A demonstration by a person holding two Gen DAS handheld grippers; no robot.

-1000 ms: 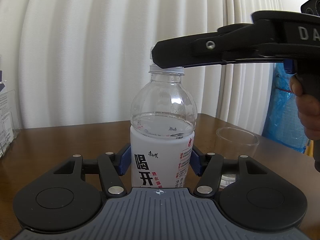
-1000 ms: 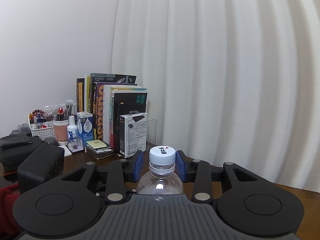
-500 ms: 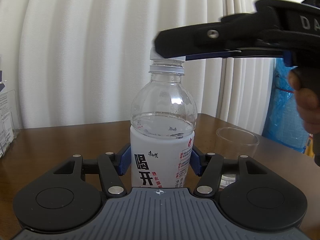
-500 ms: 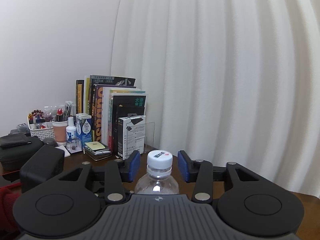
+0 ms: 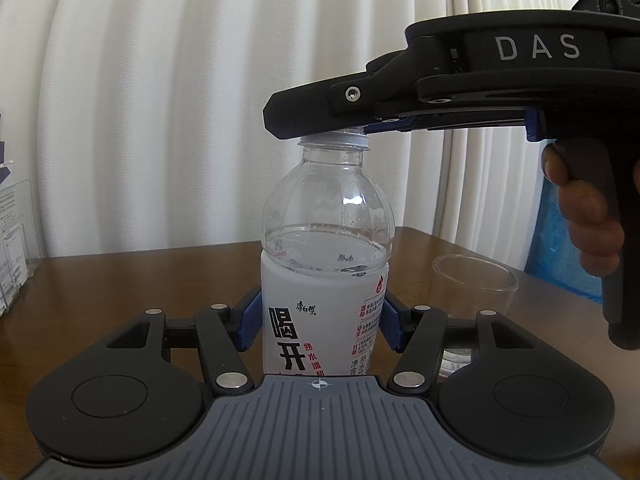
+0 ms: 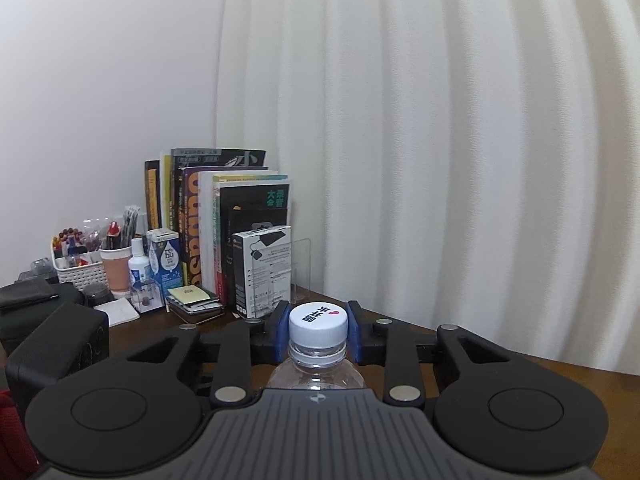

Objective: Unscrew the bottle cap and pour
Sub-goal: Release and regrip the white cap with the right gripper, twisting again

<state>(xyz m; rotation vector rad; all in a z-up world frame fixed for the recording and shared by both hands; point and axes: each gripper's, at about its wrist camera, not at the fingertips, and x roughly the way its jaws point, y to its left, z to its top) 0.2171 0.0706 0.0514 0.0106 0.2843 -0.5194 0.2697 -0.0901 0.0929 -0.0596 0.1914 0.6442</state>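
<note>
I find the bottle (image 5: 324, 280) upright on the table (image 5: 120, 280), my left gripper (image 5: 320, 326) clamped on its labelled body. My right gripper (image 6: 319, 330) sits level with the cap (image 6: 319, 322), blue pads against both sides, closed on it. A clear cup (image 5: 474, 292) stands just beside.
</note>
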